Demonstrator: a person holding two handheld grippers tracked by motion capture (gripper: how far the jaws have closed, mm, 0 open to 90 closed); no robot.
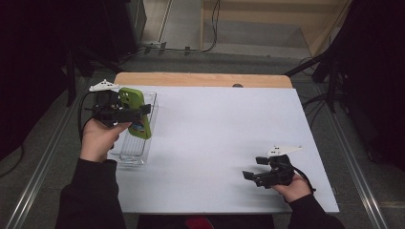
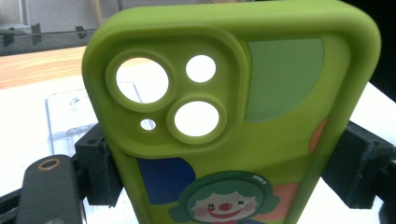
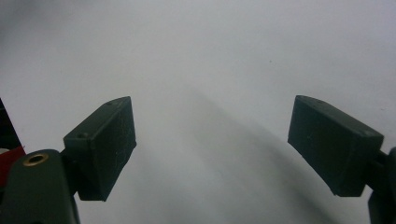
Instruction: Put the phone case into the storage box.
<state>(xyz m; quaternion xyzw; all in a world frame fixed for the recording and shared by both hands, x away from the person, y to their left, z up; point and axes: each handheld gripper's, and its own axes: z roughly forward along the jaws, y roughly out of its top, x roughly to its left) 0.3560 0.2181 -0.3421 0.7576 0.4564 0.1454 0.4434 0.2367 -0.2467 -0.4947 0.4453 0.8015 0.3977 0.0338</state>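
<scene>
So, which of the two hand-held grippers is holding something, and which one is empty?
The left hand-held gripper holds the green phone case above the clear plastic tray, jaws pressed on both its sides. The right hand-held gripper is empty, jaws wide apart.

White-topped table (image 1: 229,143), wooden far edge; grey floor (image 1: 191,62); dark surroundings; pale steps (image 1: 258,33) beyond.

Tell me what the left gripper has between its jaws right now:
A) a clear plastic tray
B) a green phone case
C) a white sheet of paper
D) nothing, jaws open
B: the left gripper is shut on the green phone case, its black jaws pressing both side edges, held over the clear tray; the right gripper is open above the white table.
</scene>
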